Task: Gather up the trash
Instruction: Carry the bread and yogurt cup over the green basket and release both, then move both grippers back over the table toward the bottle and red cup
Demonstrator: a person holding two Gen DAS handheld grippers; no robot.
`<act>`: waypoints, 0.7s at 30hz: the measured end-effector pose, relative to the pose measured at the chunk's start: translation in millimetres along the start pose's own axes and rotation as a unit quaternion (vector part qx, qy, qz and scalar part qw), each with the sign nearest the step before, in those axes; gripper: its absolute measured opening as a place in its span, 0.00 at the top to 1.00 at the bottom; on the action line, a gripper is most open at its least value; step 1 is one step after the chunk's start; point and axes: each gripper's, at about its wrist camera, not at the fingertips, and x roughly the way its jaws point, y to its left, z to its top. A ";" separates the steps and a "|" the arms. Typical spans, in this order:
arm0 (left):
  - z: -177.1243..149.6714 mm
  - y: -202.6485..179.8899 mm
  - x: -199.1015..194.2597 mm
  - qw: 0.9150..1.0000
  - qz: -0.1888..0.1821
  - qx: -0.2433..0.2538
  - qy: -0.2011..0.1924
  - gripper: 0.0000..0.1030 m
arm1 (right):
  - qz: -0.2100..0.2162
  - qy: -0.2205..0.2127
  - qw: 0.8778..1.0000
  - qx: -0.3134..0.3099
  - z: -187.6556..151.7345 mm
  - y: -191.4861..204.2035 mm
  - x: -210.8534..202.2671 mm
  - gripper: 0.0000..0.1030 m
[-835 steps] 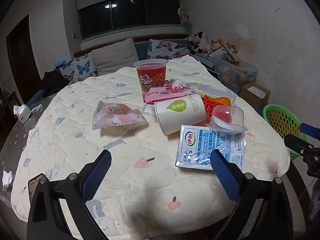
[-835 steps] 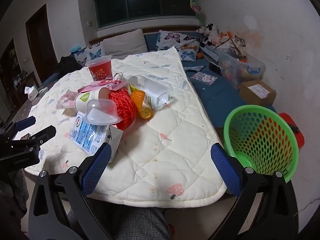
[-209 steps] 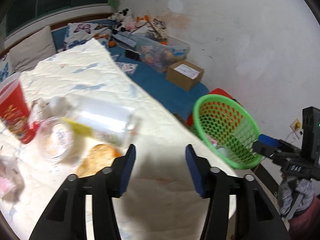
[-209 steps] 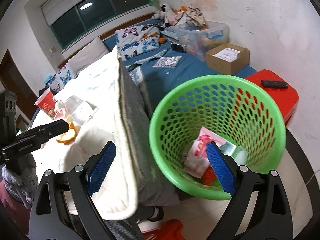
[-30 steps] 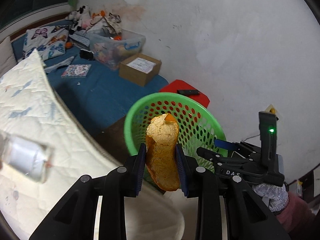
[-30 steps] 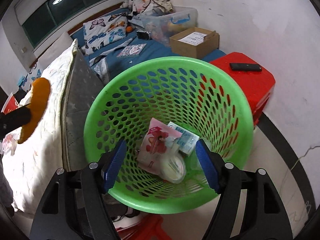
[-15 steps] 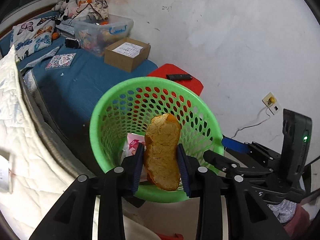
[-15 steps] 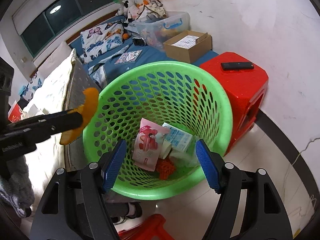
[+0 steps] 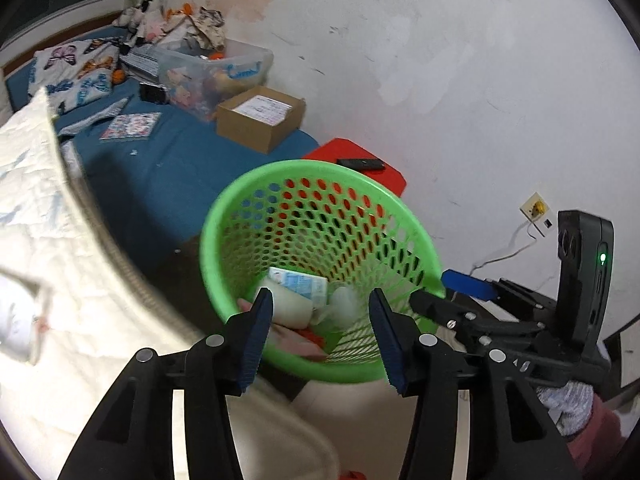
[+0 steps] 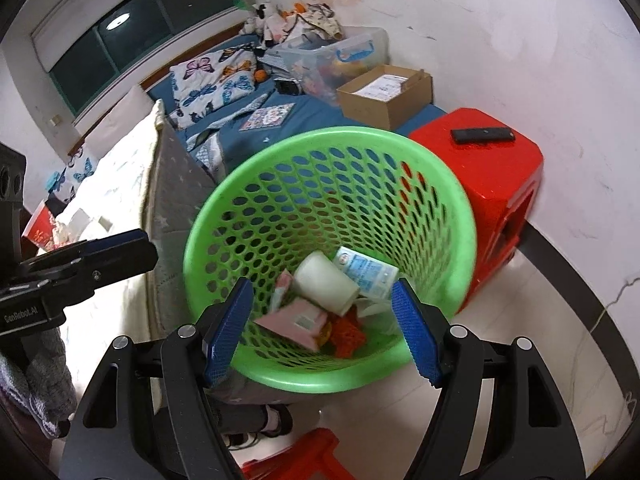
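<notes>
Trash sits heaped in the bottom of the green perforated plastic basket (image 10: 332, 200): a white paper cup (image 10: 326, 288) on its side, a blue-and-white printed carton (image 10: 366, 272) against it, a pink wrapper (image 10: 296, 322) and a scrap of orange-red mesh (image 10: 348, 332). All of it looks light and crushable; the cup would dent under a firm squeeze, so its rim or flank is the place to pinch, while the wrapper is thin and floppy and best taken by an edge. More pieces seem to remain on the quilted white tabletop (image 9: 52, 216), among them a blurred clear container (image 9: 16, 328) at the far left edge.

Both tools hang over the basket's mouth, empty. The left tool (image 9: 320, 320) has its blue pads spread; the right tool (image 10: 322, 312) is spread wider.

Room is tight here: the basket is wedged between the quilt's hanging edge and a red plastic stool (image 10: 492, 168) carrying a black remote (image 10: 482, 135). The two tools are close together, so I'd judge straight up the safest way out.
</notes>
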 end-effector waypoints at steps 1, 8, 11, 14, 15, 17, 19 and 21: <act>-2.8 3.5 -4.4 1.000 0.004 -0.004 -0.003 0.53 | 0.004 0.000 1.000 -0.004 1.1 4.3 -0.1 0.30; -34.3 48.5 -48.8 0.997 0.044 -0.053 -0.029 0.53 | 0.033 0.000 0.999 -0.040 11.1 44.5 5.6 0.27; -49.4 70.5 -68.8 0.994 0.062 -0.076 -0.039 0.53 | 0.046 0.001 0.997 -0.058 13.8 65.3 7.7 0.26; -61.2 90.8 -86.0 0.991 0.077 -0.099 -0.048 0.53 | 0.059 0.003 0.995 -0.079 18.3 88.7 11.7 0.25; -66.8 99.9 -94.3 0.989 0.084 -0.109 -0.053 0.53 | 0.063 0.004 0.994 -0.089 19.8 97.8 13.4 0.25; -74.3 110.6 -104.1 0.986 0.095 -0.121 -0.058 0.53 | 0.070 0.006 0.991 -0.109 22.3 116.6 16.7 0.24; -82.1 124.1 -117.2 0.983 0.109 -0.135 -0.066 0.53 | 0.078 0.008 0.989 -0.126 24.9 132.6 20.4 0.23; -89.6 136.8 -129.7 0.979 0.119 -0.150 -0.073 0.53 | 0.088 0.011 0.986 -0.144 27.3 149.8 24.6 0.23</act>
